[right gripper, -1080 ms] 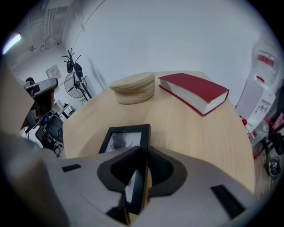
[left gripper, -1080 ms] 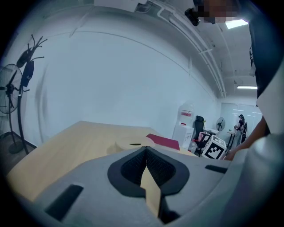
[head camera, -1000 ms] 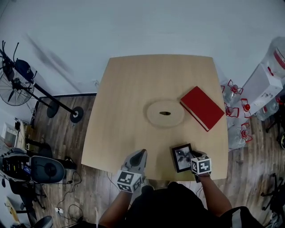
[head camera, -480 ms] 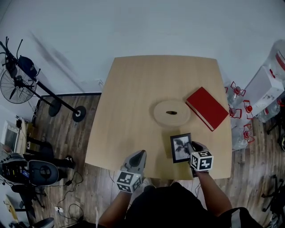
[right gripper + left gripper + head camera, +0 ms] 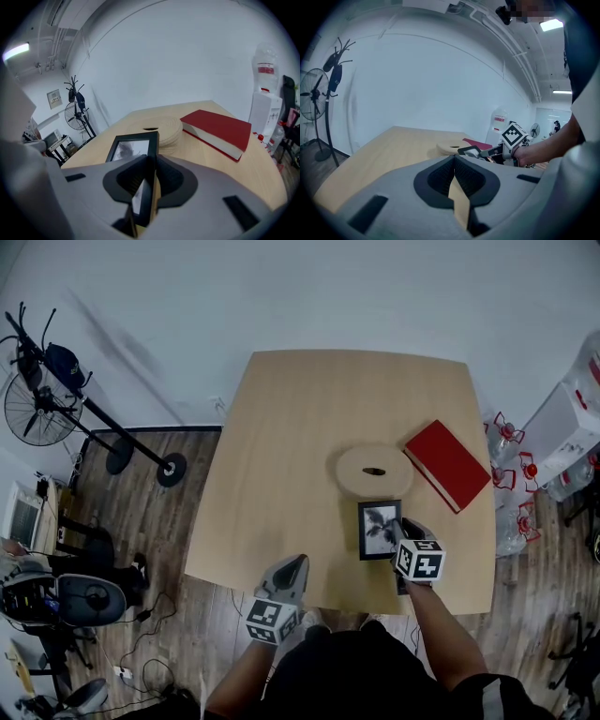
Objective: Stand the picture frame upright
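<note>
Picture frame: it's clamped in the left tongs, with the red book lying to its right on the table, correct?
Wrong tongs. The picture frame is clamped in the right tongs, not the left; the right gripper view shows its edge between the jaws. The red book does lie to its right on the table.

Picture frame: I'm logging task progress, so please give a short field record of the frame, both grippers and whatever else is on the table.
frame: black picture frame, picture side up, not yet standing
right gripper: jaws clamped on the frame's edge
left gripper: jaws together, empty, over the table's near edge
table: light wood
also on table: red book; round mat beside the frame
</note>
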`<state>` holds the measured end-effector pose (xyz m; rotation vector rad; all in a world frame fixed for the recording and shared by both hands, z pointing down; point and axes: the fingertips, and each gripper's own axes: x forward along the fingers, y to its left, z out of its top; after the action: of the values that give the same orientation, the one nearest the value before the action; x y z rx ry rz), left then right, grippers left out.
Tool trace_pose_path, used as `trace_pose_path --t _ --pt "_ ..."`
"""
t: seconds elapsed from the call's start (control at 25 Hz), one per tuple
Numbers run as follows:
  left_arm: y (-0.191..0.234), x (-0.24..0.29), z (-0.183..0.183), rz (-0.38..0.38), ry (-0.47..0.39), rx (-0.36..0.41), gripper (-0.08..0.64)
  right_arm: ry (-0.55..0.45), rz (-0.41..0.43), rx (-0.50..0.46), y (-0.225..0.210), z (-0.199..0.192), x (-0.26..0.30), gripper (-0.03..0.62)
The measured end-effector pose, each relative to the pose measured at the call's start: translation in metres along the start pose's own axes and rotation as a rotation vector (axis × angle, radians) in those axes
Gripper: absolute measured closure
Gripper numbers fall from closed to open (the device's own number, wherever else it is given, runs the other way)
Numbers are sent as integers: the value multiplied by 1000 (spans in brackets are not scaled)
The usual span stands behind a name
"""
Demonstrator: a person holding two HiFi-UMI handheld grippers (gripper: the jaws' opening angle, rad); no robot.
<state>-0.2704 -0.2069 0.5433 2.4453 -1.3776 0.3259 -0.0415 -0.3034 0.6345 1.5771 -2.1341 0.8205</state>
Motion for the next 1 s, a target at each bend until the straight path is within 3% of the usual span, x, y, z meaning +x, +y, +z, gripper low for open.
trace_pose_path --t 0.72,1.0 --pt "34 -12 -7 34 19 -25 565 16 -87 47 4 4 46 526" --pt "40 -12 -5 39 19 31 565 40 -122 27 1 -4 54 526"
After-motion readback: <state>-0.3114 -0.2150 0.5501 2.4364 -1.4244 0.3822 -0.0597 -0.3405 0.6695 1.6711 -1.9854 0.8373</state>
